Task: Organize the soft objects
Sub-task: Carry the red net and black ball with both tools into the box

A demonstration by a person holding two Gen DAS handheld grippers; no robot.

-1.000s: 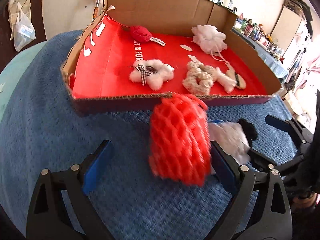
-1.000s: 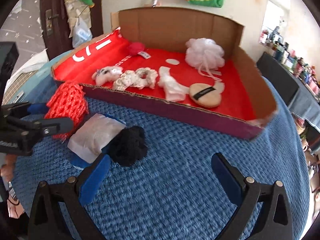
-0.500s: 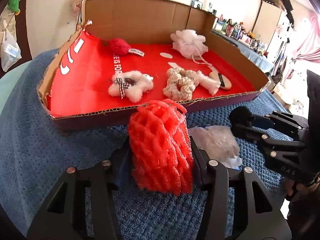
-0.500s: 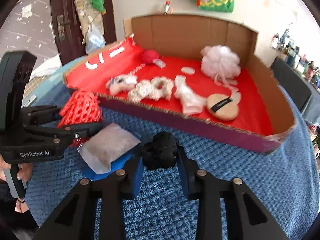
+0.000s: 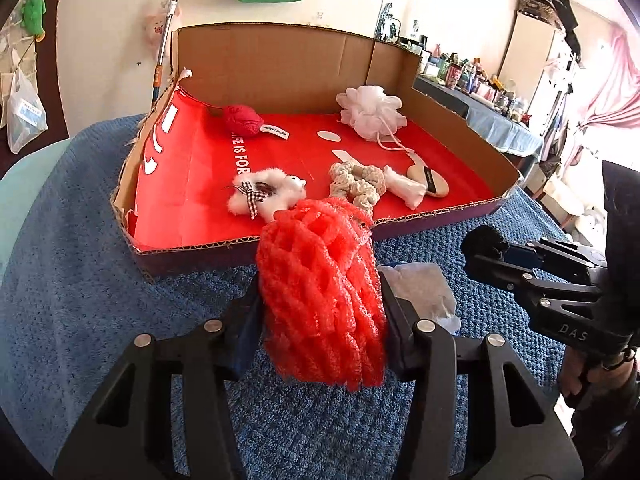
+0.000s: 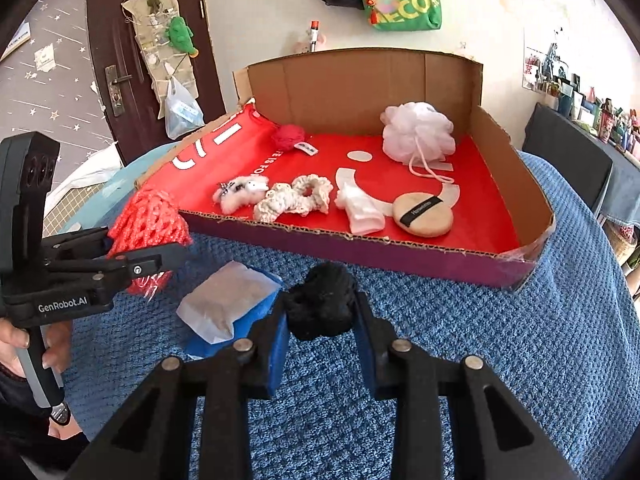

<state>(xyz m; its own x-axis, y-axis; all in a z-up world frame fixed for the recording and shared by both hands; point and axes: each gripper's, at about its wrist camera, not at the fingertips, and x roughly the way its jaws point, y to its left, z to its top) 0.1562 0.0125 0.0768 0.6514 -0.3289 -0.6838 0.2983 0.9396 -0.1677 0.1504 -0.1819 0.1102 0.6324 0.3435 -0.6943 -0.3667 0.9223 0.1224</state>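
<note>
Foam netting (image 5: pixel 320 292), bright red and bundled into a thick roll, sits clamped between the pads of our left gripper (image 5: pixel 320 312); the jaws press on both its sides, and it hangs in front of the near wall of the cardboard box (image 5: pixel 280 60). In the right wrist view the same netting shows at the left, held just outside the box's near left corner.

Our right gripper (image 6: pixel 322 320) has its jaws squeezed on a black scrunchie (image 6: pixel 322 304), which bulges up between the blue pads. It is held over the blue blanket (image 6: pixel 500 340), near the purple front edge of the box.

Just left of the scrunchie lies a pale wrapped sponge (image 6: pixel 226 306) with a blue underside, flat on the blanket between our two grippers.

Inside the box, on its red floor, we see:
- a red knitted ball (image 6: pixel 289 136) with a white tag, toward the back left
- a white bath pouf (image 6: pixel 418 132) with its cord trailing forward, at the back right
- a small fluffy white toy (image 6: pixel 240 192) with a checked bow
- a cream crocheted scrunchie (image 6: pixel 296 198) beside the toy
- a folded white cloth (image 6: pixel 360 208)
- a tan powder puff (image 6: pixel 423 215) with a black band, just right of the cloth

A hand (image 6: pixel 24 344) grips the left gripper's handle at the left edge.
</note>
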